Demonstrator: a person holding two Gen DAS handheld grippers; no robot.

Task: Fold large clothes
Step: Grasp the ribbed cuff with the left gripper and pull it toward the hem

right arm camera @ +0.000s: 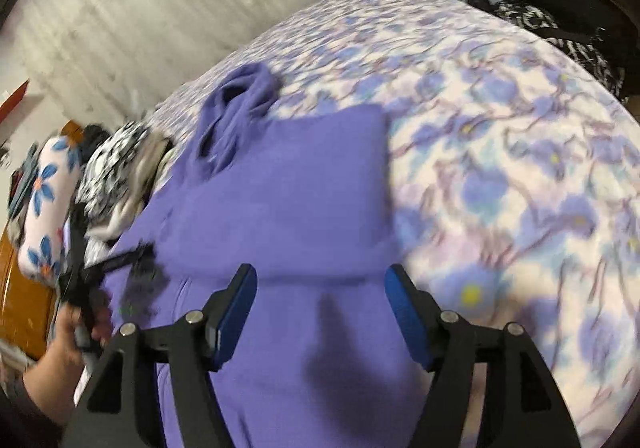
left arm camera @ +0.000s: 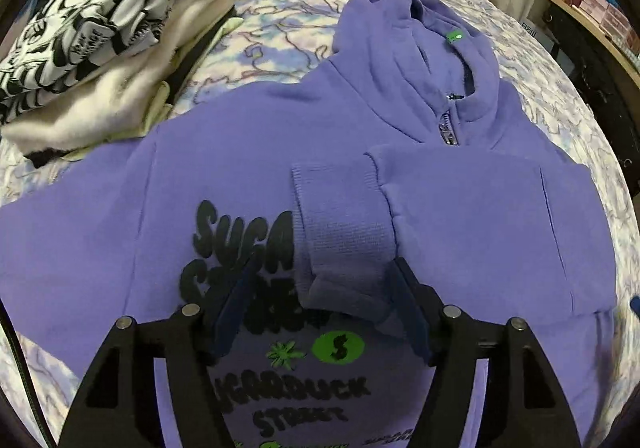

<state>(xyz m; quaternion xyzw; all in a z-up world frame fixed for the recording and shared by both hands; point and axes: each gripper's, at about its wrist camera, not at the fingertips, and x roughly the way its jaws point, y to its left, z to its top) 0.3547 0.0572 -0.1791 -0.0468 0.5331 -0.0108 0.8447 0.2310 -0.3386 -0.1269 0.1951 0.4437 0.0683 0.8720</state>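
Note:
A purple zip hoodie (left arm camera: 224, 168) with black and green print lies front up on the bed, its hood (left arm camera: 420, 28) toward the far side. One sleeve is folded across the chest, and its ribbed cuff (left arm camera: 340, 224) lies between the fingers of my left gripper (left arm camera: 324, 272). The jaws stand open, the pads apart from the cuff. In the blurred right wrist view my right gripper (right arm camera: 320, 280) hangs open over the hoodie's (right arm camera: 288, 188) folded side, nothing held. A hand (right arm camera: 60, 360) holds the other gripper at the left edge.
A stack of folded clothes (left arm camera: 92, 40), topped by a black-and-white print, sits on the floral bed cover (left arm camera: 280, 20) left of the hoodie. A wooden shelf (left arm camera: 592, 8) stands at the far right. A flowered pillow (right arm camera: 48, 208) and a pale curtain (right arm camera: 160, 8) lie beyond.

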